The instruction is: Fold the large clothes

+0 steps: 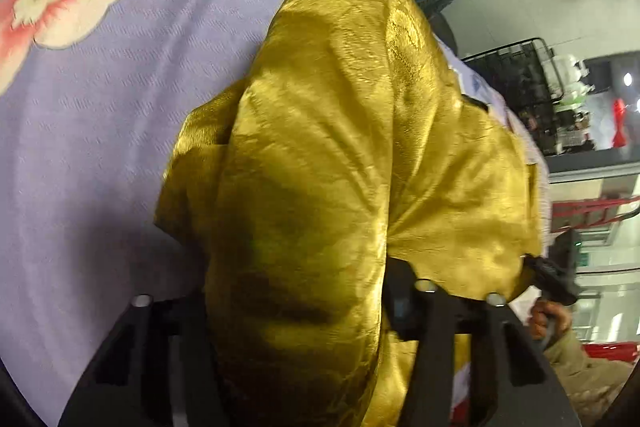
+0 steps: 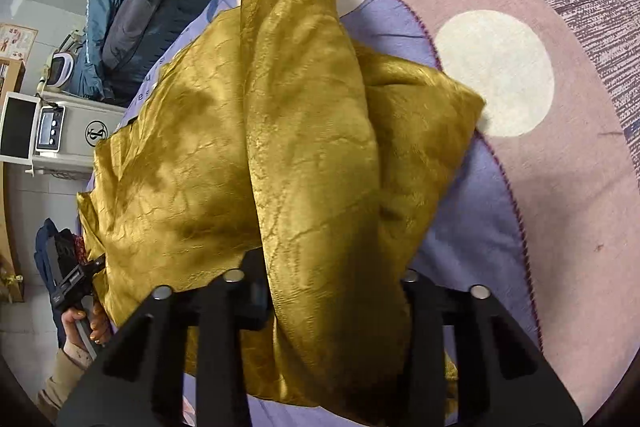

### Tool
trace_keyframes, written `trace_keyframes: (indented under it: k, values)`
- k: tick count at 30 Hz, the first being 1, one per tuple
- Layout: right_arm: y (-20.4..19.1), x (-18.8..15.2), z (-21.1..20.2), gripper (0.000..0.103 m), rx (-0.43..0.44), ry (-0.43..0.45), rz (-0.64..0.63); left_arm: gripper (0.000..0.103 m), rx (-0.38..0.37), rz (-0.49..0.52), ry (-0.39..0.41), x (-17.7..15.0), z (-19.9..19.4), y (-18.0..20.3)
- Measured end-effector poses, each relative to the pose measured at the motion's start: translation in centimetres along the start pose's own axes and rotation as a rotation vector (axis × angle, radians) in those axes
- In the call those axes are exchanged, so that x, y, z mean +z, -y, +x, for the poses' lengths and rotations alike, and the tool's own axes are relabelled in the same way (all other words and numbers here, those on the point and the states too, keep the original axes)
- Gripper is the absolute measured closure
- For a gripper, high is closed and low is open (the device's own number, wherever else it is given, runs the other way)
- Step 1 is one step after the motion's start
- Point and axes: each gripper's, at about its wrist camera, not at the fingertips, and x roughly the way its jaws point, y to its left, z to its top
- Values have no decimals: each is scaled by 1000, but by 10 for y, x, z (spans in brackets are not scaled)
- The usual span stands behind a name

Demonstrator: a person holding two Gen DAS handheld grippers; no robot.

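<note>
Both the left claw [image 1: 304,307] and right claw [image 2: 332,291] are clamped on the gold garment [image 1: 360,131]. It hangs bunched over the bed [image 1: 120,115]. I judge the folding barely begun, with flattening left.

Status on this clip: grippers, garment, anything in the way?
Left gripper and right gripper: both shut on gold satin garment. Garment bunched, lifted over purple floral bedsheet. Nothing in the way.

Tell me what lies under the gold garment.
The gold garment hangs over a lavender floral bedsheet and a pink blanket. Whatever lies directly beneath its folds is covered.
</note>
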Motion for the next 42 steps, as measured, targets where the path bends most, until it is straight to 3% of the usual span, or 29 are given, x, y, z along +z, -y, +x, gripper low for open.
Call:
trace_keyframes:
  k: [6,12,19,22,26,32,35,38,40,42]
  values:
    - [-22,-9,-16,87,-36,55,-30,84,54,74,47,-8,-8,33]
    - [-33,-18,-59,90,18,135,-27,87,56,134,131,-20,-35,70]
    - [-64,-37,-102,92,-30,190,-253,88,36,179,222,-42,-74,122]
    - [-82,-39,-115,92,-5,177,-353,89,65,211,280,-56,-98,152]
    - [-111,-42,-122,92,21,151,-530,90,123,215,350,-71,-141,162]
    - [-186,-29,-107,93,129,39,-673,90,243,153,403,-95,-198,125]
    - [-217,-35,-91,93,83,-3,-755,90,217,93,365,-111,-193,79]
    - [-218,-47,-75,93,24,-56,-756,84,190,55,319,-119,-169,37]
    - [-201,-53,-67,93,-39,-78,-698,75,173,30,272,-116,-142,1]
    - [-183,-56,-64,93,-100,-79,-629,46,185,32,262,-108,-129,-21]
